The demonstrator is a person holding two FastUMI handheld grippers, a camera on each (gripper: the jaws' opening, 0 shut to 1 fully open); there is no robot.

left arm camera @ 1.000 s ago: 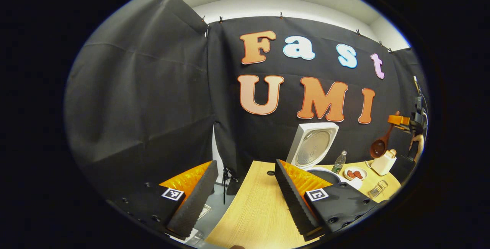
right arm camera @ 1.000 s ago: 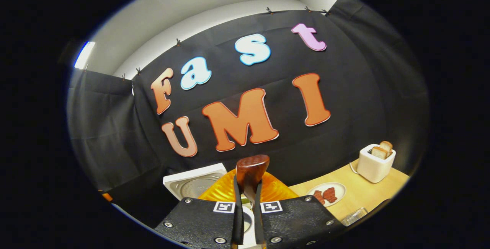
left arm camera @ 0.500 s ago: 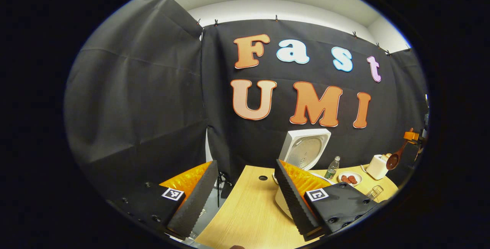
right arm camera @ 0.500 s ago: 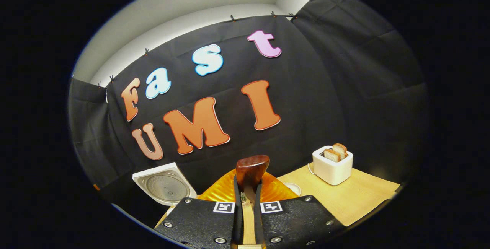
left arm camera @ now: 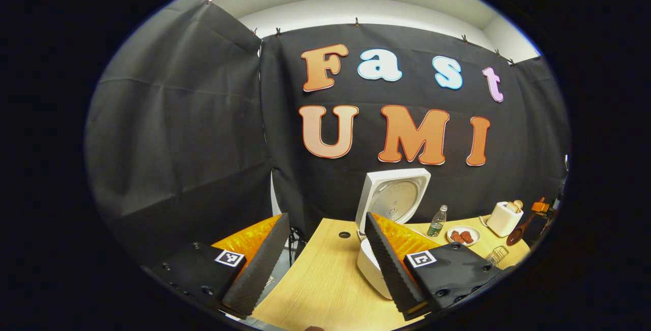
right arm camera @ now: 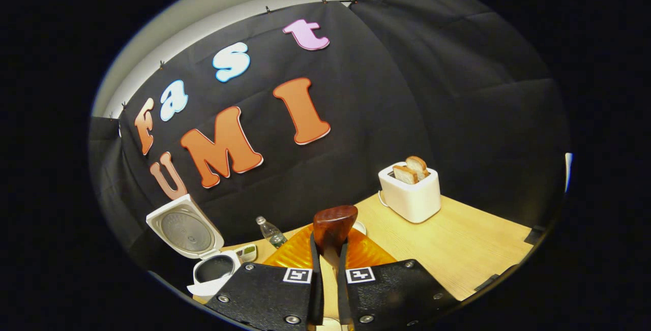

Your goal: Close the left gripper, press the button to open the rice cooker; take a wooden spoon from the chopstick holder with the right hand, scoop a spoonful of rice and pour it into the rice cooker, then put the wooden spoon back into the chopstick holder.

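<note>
we find the left gripper (left arm camera: 325,265) with its fingers spread wide, nothing between them, held above the near edge of the table (left arm camera: 325,285). the rice cooker (left arm camera: 391,204) stands just ahead of its right finger, lid raised upright. beyond the cooker, to the right, we note a bottle (left arm camera: 437,220), a plate (left arm camera: 462,235), a toaster (left arm camera: 502,218) and a glass (left arm camera: 496,255). the right gripper (right arm camera: 326,290) is clamped narrow on the handle of the wooden spoon (right arm camera: 333,225), whose bowl stands up just ahead of the fingertips. from this gripper the open cooker (right arm camera: 201,239) lies ahead to the left, its pot (right arm camera: 213,269) exposed; the bottle (right arm camera: 272,233) is beside it, the toaster (right arm camera: 411,193) ahead to the right. we cannot tell whether the spoon carries rice.
</note>
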